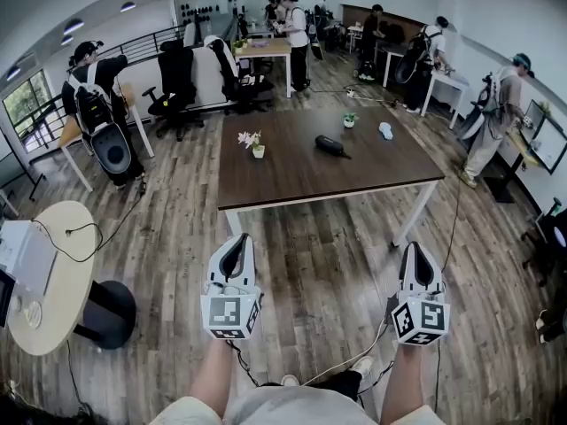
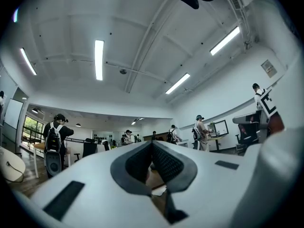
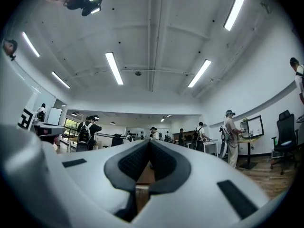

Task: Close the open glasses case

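Case (image 1: 330, 145): black and oblong, lying on the table (image 1: 292, 171) right of its middle, toward the far side. It is too small in the head view to tell how its lid stands, and nothing touches it.
Left gripper (image 1: 235, 243): near and left, over the floor (image 1: 328, 264) short of the table's near edge, well apart from the case. Its jaws are pressed together with nothing between them. In the left gripper view the dark pads (image 2: 166, 164) meet along one line.
Right gripper (image 1: 416, 251): near and right, level with the left one and well apart from it, also over the floor. The jaws are pressed together and empty, and the pads (image 3: 135, 163) meet at the middle in the right gripper view.
Aim: both grippers point toward the table and tilt a little upward, so their views take in mostly ceiling and strip lights.
Flower pot (image 1: 256, 142): on the table's left part, holding pale blooms, well left of the case.
Plant (image 1: 350, 119): a small green pot on the far side, just beyond the case.
Blue thing (image 1: 385, 131): pale, on the table right of the plant. What it is I cannot tell.
Round table (image 1: 71, 282): pale, near left, with a cable trailing across it.
People (image 1: 93, 82): several stand at desks along the far and right walls, one at far left beside the black chairs (image 1: 174, 78).
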Demonstrator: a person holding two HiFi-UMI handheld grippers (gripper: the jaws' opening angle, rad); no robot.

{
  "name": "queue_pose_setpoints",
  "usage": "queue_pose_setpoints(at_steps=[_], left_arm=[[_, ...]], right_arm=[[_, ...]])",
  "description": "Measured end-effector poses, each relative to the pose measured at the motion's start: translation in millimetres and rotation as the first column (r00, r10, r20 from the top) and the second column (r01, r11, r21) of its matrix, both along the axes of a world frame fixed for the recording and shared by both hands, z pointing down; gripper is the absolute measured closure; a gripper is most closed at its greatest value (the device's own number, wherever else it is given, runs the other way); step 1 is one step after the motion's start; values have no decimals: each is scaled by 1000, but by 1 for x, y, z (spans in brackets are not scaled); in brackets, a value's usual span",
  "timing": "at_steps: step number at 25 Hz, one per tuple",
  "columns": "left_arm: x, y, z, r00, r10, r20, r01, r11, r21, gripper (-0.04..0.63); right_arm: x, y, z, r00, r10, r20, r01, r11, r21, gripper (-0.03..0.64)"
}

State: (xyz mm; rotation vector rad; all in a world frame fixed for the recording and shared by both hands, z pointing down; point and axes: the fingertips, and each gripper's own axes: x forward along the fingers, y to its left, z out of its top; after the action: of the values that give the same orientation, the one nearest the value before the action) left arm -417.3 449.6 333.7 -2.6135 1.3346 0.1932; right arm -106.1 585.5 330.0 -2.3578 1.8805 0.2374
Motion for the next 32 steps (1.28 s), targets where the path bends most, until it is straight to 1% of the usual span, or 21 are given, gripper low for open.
queue_pose_setpoints(at_steps=[6, 7, 8, 10, 11, 13, 15, 20, 25, 29, 32], left_arm=[[0, 3, 5, 1000, 0, 8, 1, 1000, -11, 592], [2, 4, 6, 1000, 4, 10, -3, 1000, -16, 588], [3, 4, 8, 1000, 11, 11, -11, 1000, -25, 543], [4, 3, 12, 1000, 24, 6, -23, 999, -43, 372], [3, 1, 13, 1000, 24, 2, -23, 999, -48, 328], [0, 0, 15, 1000, 19, -7, -20, 998, -53, 295], [-3, 0, 16, 1000, 17, -13, -18, 998, -65, 289], [-12, 0, 22, 1000, 15, 15, -14, 998, -67, 298], [-20, -10, 37, 1000, 5, 26, -2, 994, -108, 304], [-16, -23, 49, 999, -2, 44, 8, 990, -138, 310], [-7, -35, 57, 998, 3, 57, 6, 987, -160, 313]], right_arm=[[-4, 3, 6, 1000, 0, -11, 0, 1000, -9, 614], [-3, 4, 5, 1000, 6, -14, -6, 1000, -7, 605], [-3, 5, 5, 1000, 10, -18, -10, 1000, -3, 571], [-4, 6, 6, 1000, 12, -25, -12, 1000, 2, 445], [-4, 6, 7, 1000, 11, -27, -10, 1000, 2, 406], [-6, 4, 8, 1000, 3, -23, -3, 1000, -1, 356], [-10, 3, 8, 1000, -10, -13, 10, 1000, -6, 351], [-26, -3, 7, 999, -29, -33, 28, 999, -20, 351], [-34, -14, 16, 998, -40, -45, 38, 997, -60, 351], [-34, -28, 22, 998, -54, -40, 51, 996, -79, 353], [-30, -43, 27, 997, -67, -46, 63, 994, -90, 356]])
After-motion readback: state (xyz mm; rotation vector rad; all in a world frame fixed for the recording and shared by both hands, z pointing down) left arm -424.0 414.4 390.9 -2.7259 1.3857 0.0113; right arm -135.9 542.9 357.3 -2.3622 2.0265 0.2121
